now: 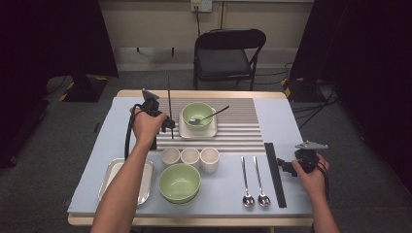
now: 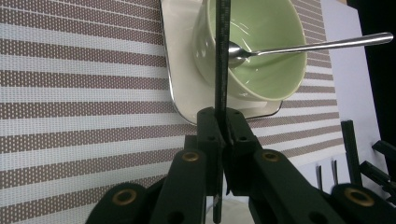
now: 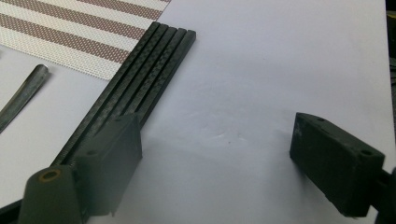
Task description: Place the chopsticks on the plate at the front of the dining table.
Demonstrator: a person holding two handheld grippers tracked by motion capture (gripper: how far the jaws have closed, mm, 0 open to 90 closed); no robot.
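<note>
I'm looking down on the bench (image 1: 87, 179), its pale blue-grey top taking up most of my high view, with a black folding chair (image 1: 228, 53) standing beyond its far edge. Across the far middle lies the brown-and-white striped woven placemat (image 1: 238, 131). On the mat sits a cream square plate (image 1: 211, 132), and on that plate a pale green ceramic bowl (image 1: 198, 112) with a long steel spoon (image 1: 210, 116) resting in it, handle angled out to the right. Nearer me there's a second, larger pale green bowl (image 1: 180, 182), a rectangular metal tray (image 1: 114, 177) to its left, and three small cream cups (image 1: 190, 158) in a row just behind it. To the right lie two more steel spoons (image 1: 255, 182) side by side, then a bundle of black carbon-weave chopsticks (image 1: 274, 174) lying flat on the bench.

Now the left claw (image 2: 223, 128): it's clamped tight on a single black chopstick (image 2: 222, 56), held upright above the mat, just left of the plate. In the left gripper view the stick runs up in front of the green bowl.

The right claw (image 3: 215, 154) rests low at the bench's right side, jaws spread wide with bare bench between them, one jaw overlapping the near end of the chopstick bundle (image 3: 140, 79).
</note>
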